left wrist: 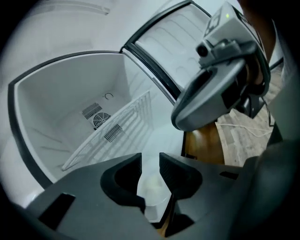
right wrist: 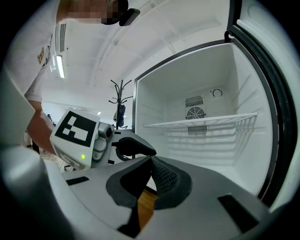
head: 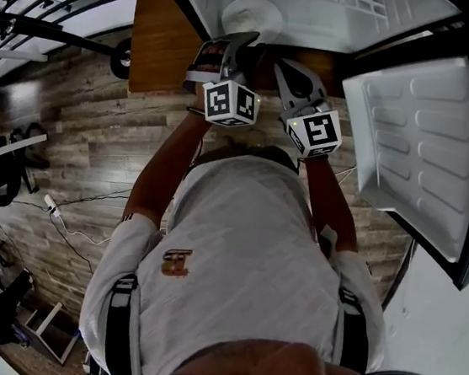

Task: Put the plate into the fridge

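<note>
A white plate (head: 251,15) lies on the floor of the open fridge (head: 325,2), near its front edge. My left gripper (head: 234,48) reaches just short of the plate's near rim. In the left gripper view the plate (left wrist: 153,191) shows through the gap of the left gripper (left wrist: 150,162), whose jaws stand apart without pressing on it. My right gripper (head: 289,72) hovers beside the left one, at the fridge's front. The right gripper (right wrist: 150,159) has its tips together with nothing between them.
The fridge door (head: 418,145) swings open to the right. A wire shelf (right wrist: 201,123) spans the fridge above the plate. A wooden cabinet (head: 164,38) stands left of the fridge. A cable and plug (head: 52,205) lie on the plank floor.
</note>
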Motion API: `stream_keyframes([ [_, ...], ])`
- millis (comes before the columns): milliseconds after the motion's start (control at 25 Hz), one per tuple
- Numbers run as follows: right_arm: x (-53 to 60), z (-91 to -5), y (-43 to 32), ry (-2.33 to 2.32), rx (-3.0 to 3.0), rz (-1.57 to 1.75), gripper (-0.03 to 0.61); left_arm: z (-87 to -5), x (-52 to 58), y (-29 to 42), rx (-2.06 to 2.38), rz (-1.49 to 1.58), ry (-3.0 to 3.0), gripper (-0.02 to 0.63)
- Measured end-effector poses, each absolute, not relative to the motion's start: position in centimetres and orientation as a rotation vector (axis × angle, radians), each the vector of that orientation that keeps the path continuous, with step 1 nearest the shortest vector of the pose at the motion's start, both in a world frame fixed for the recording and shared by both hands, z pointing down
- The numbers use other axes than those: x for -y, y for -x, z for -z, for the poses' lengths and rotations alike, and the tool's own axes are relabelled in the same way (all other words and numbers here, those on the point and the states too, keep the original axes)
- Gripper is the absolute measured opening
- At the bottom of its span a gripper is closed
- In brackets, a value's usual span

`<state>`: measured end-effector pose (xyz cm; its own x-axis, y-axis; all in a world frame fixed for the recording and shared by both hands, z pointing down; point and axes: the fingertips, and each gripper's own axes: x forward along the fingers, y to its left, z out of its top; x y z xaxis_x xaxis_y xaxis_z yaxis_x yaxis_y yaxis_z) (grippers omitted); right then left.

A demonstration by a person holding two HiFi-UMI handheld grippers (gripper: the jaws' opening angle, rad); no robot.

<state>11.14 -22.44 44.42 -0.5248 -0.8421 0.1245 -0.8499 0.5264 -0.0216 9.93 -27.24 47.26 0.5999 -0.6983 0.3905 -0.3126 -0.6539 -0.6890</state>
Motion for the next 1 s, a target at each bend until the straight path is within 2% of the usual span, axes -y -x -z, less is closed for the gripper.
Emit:
stream_keyframes([
  [200, 22.4, -42.5, -10.9, -1.496, 2.693, -0.086, 0.032, -44.1, 26.6, -9.2, -0.885, 0.693, 2.443, 0.073],
  [360, 22.2, -41.1, -10.1, -1.503, 2.728, -0.061, 0.032, -42.5, 26.1, -8.1, -0.959, 0.555, 2.576, 0.046],
  [1000, 21.2, -38.3, -7.9, -1.514, 2.774, 0.026, 0.033, -37.8, 24.2, -5.4, -1.036, 0.070, 2.913, 0.020],
])
